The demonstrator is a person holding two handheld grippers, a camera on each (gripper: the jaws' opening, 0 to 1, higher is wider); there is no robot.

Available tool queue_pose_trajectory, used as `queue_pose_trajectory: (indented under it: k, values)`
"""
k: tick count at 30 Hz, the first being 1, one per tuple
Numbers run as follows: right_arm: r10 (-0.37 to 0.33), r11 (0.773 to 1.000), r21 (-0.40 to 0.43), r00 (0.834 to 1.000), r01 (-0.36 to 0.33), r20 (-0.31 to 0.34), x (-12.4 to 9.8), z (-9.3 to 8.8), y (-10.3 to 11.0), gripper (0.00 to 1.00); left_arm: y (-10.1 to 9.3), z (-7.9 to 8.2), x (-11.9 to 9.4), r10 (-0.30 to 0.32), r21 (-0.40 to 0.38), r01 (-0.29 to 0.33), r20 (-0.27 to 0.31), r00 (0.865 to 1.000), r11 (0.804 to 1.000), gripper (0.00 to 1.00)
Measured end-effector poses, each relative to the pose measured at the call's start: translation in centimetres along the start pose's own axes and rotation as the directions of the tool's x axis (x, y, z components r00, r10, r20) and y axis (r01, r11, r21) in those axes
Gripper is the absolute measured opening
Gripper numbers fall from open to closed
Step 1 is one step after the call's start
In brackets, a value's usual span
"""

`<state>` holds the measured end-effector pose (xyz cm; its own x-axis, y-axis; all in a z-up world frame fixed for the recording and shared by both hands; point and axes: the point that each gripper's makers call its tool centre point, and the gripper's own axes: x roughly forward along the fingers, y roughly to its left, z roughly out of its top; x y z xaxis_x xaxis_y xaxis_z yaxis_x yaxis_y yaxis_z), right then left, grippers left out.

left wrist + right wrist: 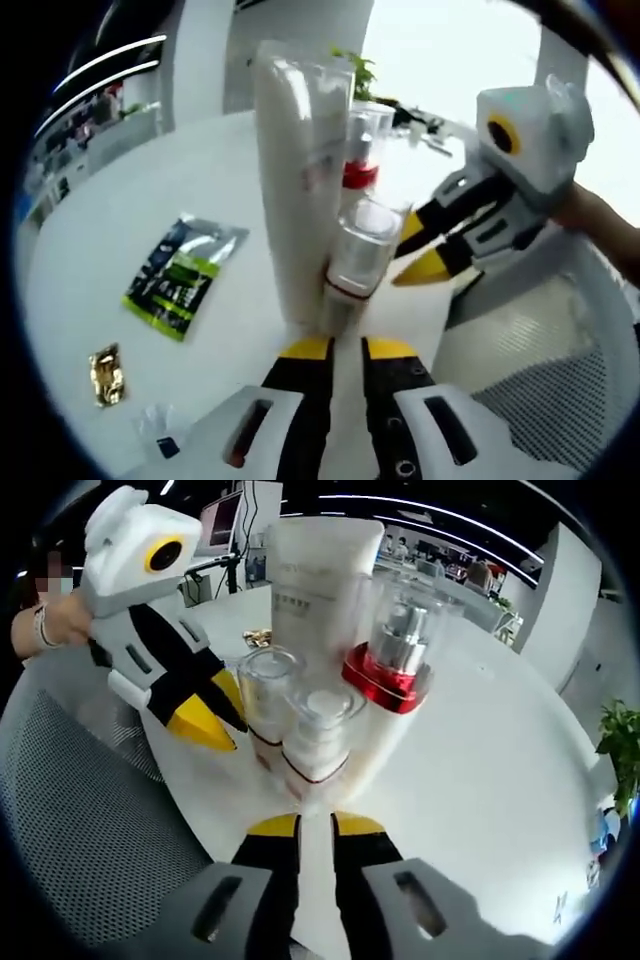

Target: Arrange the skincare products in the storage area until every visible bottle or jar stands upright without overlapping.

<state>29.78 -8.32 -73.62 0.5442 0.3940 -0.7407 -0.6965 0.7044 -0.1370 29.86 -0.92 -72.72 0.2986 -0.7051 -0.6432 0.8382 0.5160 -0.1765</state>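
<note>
Two grippers are in my hands, and both have their yellow-tipped jaws drawn close together with only a thin slit between them and nothing caught in it. In the left gripper view my left gripper (346,349) sits low on the white round table (120,200), its tips just short of a small clear-capped bottle (358,250). Right behind that bottle stands a tall white tube (295,170), upright, and beside it a clear-capped pump bottle with a red collar (360,165). The right gripper (418,250) comes in from the right of that view, its tips just beside the small bottle; I cannot tell if they touch it.

In the right gripper view my right gripper (315,825) points at the same cluster: two small clear-capped bottles (318,725) side by side in front, the tube (318,580) and the red-collared bottle (395,670) behind, all upright and packed close. The left gripper (222,720) reaches in from the left, a hand (55,625) on it.

Farther out on the table lie a green and black sachet (182,275), flat, and a small gold packet (107,372). A grey mesh chair (70,810) stands at the table edge.
</note>
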Motion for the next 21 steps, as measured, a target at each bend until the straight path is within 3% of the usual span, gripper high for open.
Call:
queue_pose_trajectory:
  k: [7,21]
  values:
    - [0.006,0.999,0.031,1.0,-0.006,0.02,-1.3,0.6,0.8,0.17,0.1,0.3,-1.4,0.021,0.006,-0.021,0.03,0.999,1.0,0.1]
    - [-0.013,0.995,0.103,0.995,0.003,0.097,-3.9,3.3,1.1,0.37,1.4,1.2,-5.3,0.089,-0.008,-0.088,0.086,0.992,0.996,0.21]
